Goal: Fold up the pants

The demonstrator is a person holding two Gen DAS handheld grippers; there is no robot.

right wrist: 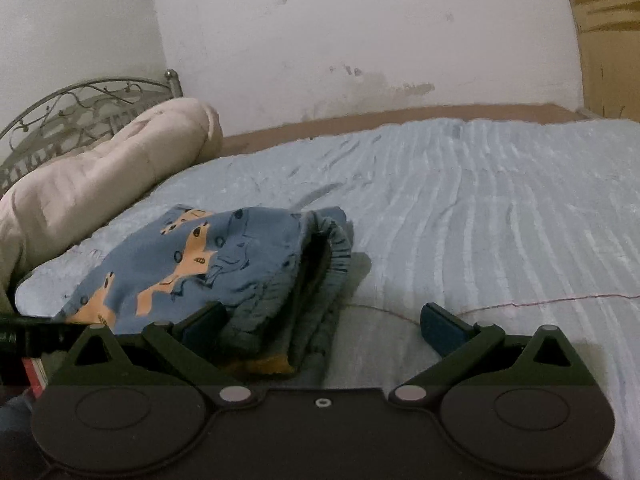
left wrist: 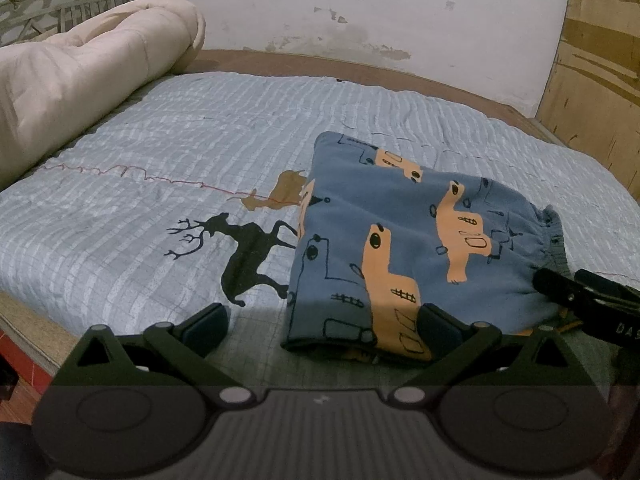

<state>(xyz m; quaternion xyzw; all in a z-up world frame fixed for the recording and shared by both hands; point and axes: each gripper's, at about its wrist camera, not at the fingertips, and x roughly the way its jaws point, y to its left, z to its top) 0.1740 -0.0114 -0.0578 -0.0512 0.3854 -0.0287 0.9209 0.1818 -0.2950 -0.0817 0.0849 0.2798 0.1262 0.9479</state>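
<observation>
The pants (left wrist: 420,240) are blue with orange animal prints and lie folded into a compact stack on the light-blue quilt (left wrist: 160,140). My left gripper (left wrist: 322,324) is open at the stack's near left corner, its right finger (left wrist: 436,328) resting against the fabric edge. In the right wrist view the pants (right wrist: 192,264) sit to the left, with the gathered waistband (right wrist: 324,264) facing me. My right gripper (right wrist: 322,324) is open, low over the waistband end, nothing held. Its left finger (right wrist: 204,320) touches the cloth. The right gripper's tip (left wrist: 576,292) shows by the waistband.
A rolled cream duvet (left wrist: 80,80) lies along the left side, below a metal headboard (left wrist: 60,4). A black deer print (left wrist: 240,256) marks the quilt left of the pants. A wooden board (left wrist: 600,80) stands at the right; a stained white wall (right wrist: 360,40) is behind the bed.
</observation>
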